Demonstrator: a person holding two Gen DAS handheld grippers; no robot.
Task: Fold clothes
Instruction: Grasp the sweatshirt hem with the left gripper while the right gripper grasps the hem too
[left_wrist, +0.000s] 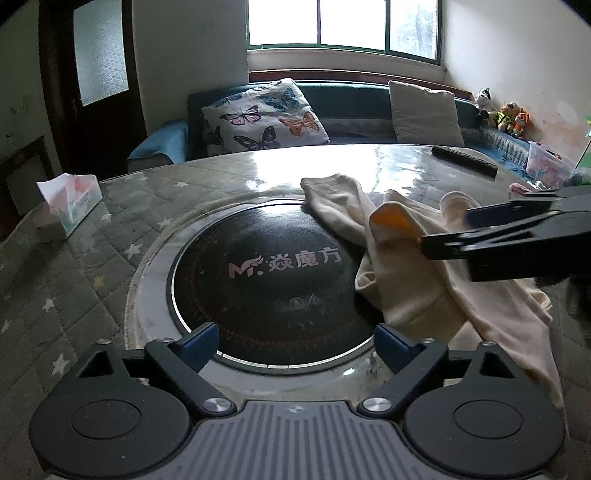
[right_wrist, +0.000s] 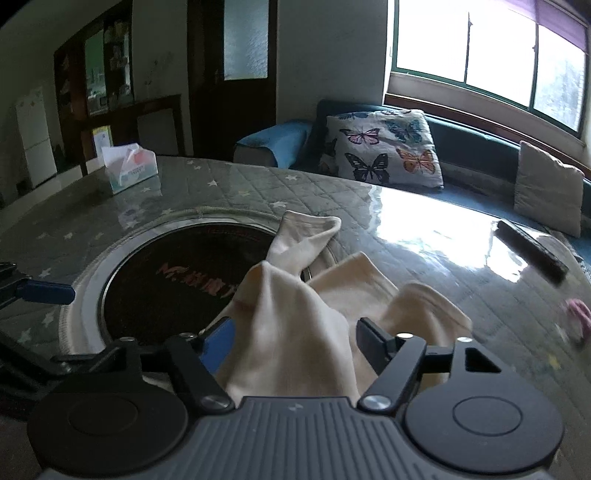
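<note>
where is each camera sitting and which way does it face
Left wrist: on the left gripper, low over the table's round black cooktop, facing the sofa and window; its open fingers show, and the right gripper enters from the right.
Right wrist: on the right gripper, facing the same sofa; the cream garment drapes between its open fingers; the left gripper's fingertip shows at left.
Shared: garment, cooktop, butterfly pillow, tissue box, remote.
</note>
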